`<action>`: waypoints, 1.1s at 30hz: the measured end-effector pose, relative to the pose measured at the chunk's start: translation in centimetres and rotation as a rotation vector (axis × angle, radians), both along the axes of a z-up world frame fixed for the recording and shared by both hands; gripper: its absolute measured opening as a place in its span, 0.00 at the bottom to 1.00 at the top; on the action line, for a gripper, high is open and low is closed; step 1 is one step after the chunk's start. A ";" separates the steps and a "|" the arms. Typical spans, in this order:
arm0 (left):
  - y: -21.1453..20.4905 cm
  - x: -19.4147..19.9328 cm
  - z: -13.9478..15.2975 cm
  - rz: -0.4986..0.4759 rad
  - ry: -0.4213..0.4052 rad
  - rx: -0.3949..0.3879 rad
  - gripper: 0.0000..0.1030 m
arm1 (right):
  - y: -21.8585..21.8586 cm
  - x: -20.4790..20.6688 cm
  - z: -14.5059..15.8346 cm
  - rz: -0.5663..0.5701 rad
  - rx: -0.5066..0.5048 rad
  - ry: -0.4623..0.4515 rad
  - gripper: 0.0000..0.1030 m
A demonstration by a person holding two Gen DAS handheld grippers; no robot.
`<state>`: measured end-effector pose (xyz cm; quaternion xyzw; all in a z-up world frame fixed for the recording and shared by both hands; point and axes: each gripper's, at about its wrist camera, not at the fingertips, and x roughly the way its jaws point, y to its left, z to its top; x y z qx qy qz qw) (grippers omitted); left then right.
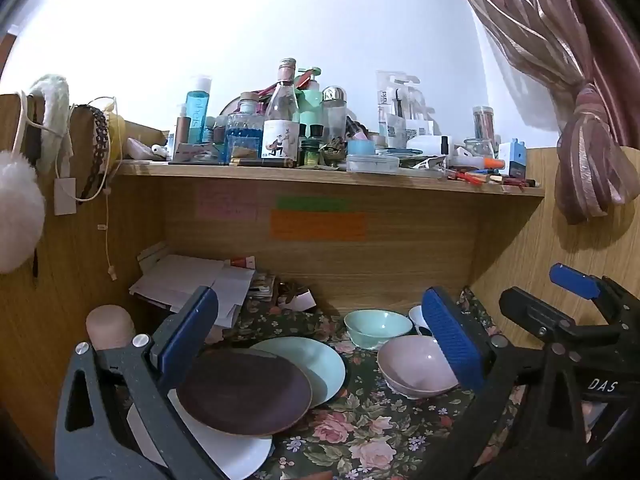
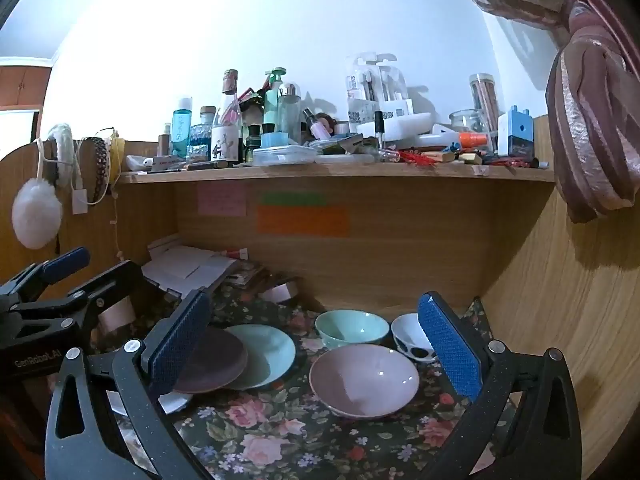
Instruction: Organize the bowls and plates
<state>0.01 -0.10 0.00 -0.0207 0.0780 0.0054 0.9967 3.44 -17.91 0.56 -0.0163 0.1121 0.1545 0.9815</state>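
Observation:
On the floral cloth (image 1: pixel 360 432) a dark brown plate (image 1: pixel 244 392) overlaps a mint plate (image 1: pixel 320 364) and a white plate (image 1: pixel 236 456). To their right stand a mint bowl (image 1: pixel 376 326), a pink bowl (image 1: pixel 416 366) and a white bowl with black spots (image 2: pixel 412 342). My left gripper (image 1: pixel 320 344) hangs open above the plates with nothing between its fingers. My right gripper (image 2: pixel 316 356) is open too, over the pink bowl (image 2: pixel 364 380) and mint plate (image 2: pixel 268 354), holding nothing. Each gripper shows at the edge of the other's view.
A wooden shelf (image 1: pixel 328 176) crowded with bottles and jars runs above the nook. Papers and boxes (image 1: pixel 192 284) lie at the back left. Wooden walls close in on both sides; a tied curtain (image 1: pixel 592 160) hangs at the right. A pink cup (image 1: pixel 110 326) stands at the left.

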 end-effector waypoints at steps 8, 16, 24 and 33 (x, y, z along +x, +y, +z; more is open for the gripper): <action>0.9 0.0 -0.4 0.004 -0.006 -0.016 1.00 | 0.5 -0.1 -0.1 -0.011 -0.018 -0.027 1.00; 1.2 0.1 -0.7 0.002 -0.001 -0.017 1.00 | 0.9 -0.1 -0.3 0.003 0.003 -0.003 1.00; 0.7 0.2 -0.7 0.006 -0.005 -0.009 1.00 | 0.3 -0.3 0.0 0.009 0.020 -0.006 1.00; 0.2 0.2 -0.6 -0.003 -0.011 -0.003 1.00 | 0.3 -0.4 0.1 0.008 0.019 -0.006 1.00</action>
